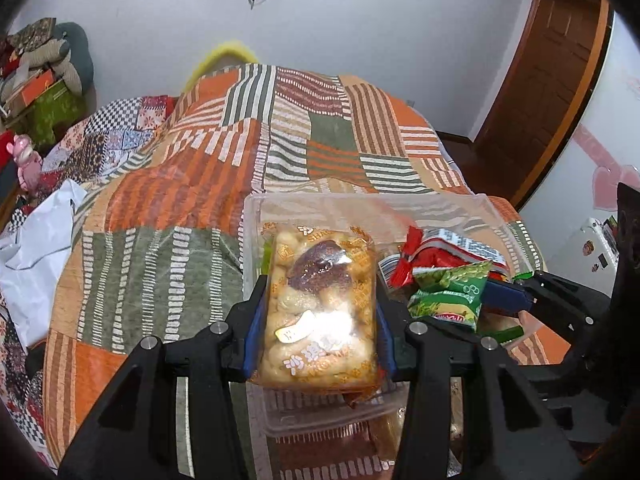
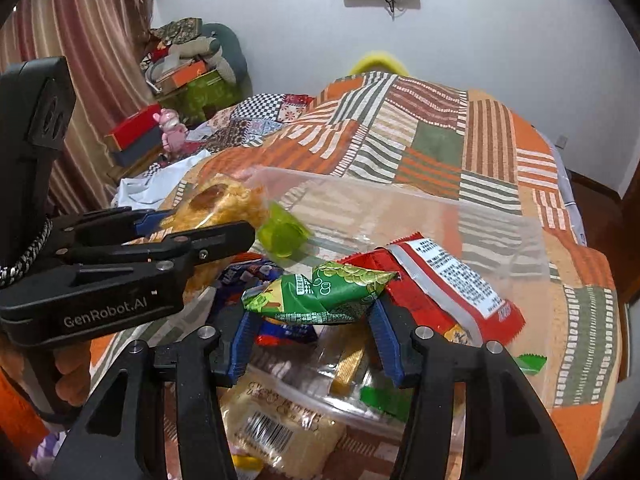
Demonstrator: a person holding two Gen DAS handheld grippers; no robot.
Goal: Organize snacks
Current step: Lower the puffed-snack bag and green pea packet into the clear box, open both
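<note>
crinkly green packet [image 2: 320, 294] between right tongs [image 2: 314, 346]

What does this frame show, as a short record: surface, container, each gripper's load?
surface: patchwork bedspread
container: clear plastic bin, snack packets inside
left gripper: shut on yellow sachima pack, held above the bin
right gripper: shut on green snack packet
near right gripper: red packet
</note>
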